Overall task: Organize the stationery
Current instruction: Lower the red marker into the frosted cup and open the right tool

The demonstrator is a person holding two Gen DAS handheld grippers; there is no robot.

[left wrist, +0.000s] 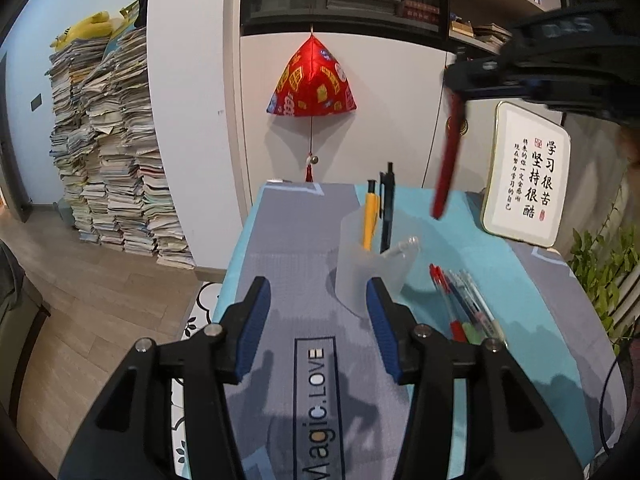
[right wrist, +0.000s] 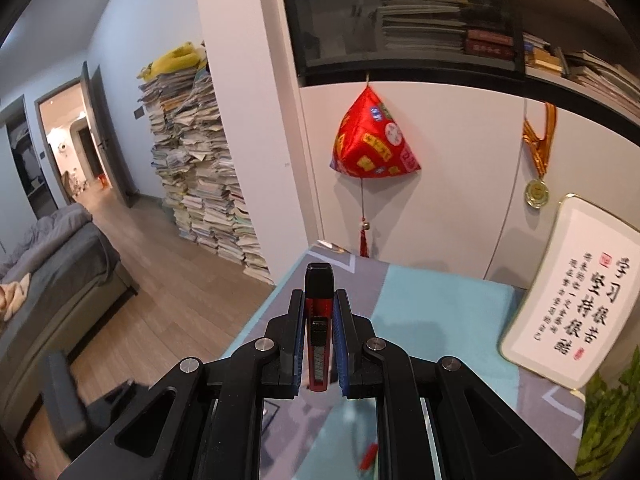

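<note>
Home, bedroom used as study. Bed with grey bedding (right wrist: 52, 256) at left, open door (right wrist: 100, 136) to lit hallway. Tall piles of schoolbooks (right wrist: 204, 176) on wooden floor. Bookshelf (right wrist: 432, 20) above desk with printed cloth (left wrist: 520, 280). Red ornament (right wrist: 374, 140) and medal (right wrist: 537, 192) on wall.

Table (left wrist: 280, 248): cup (left wrist: 372, 268), pens (left wrist: 464, 300) (perhaps five)

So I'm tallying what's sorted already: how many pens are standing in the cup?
2 upright in the cup: a yellow pen on the left and a dark pen beside it. A clear item leans at the rim; others may be hidden.
</note>
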